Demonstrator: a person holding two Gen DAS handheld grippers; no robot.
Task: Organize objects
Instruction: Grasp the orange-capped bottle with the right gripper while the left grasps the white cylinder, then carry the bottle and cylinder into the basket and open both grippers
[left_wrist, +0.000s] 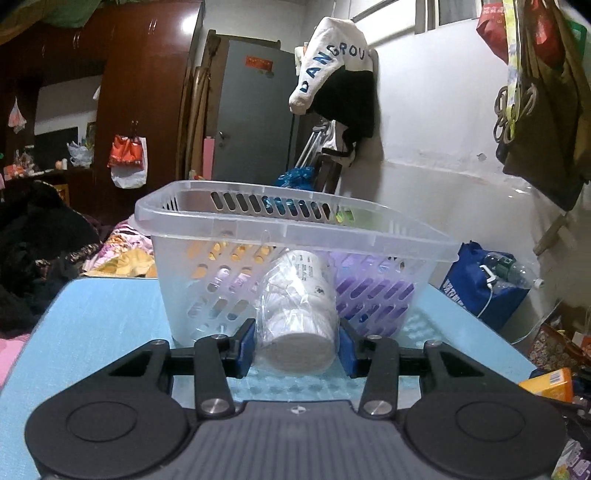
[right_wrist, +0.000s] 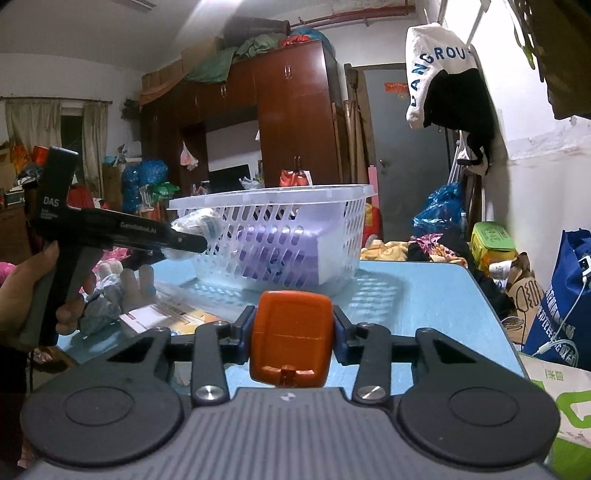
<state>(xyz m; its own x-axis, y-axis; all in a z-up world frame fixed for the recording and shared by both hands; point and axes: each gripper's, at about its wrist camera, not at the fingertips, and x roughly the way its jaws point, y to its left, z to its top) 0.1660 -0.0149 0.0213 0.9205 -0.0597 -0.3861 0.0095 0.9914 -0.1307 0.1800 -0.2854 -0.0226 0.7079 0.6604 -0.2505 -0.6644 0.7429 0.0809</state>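
Observation:
My left gripper (left_wrist: 297, 345) is shut on a white bottle wrapped in clear plastic (left_wrist: 297, 314), held against the near wall of a clear slotted plastic basket (left_wrist: 236, 221) on the blue table (left_wrist: 92, 332). A purple pack (left_wrist: 369, 280) lies inside the basket. In the right wrist view my right gripper (right_wrist: 291, 338) is shut on an orange flip-cap container (right_wrist: 290, 336) above the table, short of the basket (right_wrist: 273, 236). The left gripper (right_wrist: 184, 236) shows there at the basket's left end with the wrapped bottle (right_wrist: 197, 221).
A flat printed packet (right_wrist: 162, 317) and a crumpled plastic bundle (right_wrist: 103, 299) lie on the table's left part. An orange box (left_wrist: 550, 384) sits at the right edge. A blue bag (right_wrist: 565, 295), bedding and clutter surround the table (right_wrist: 424, 295); clothes hang on the wall.

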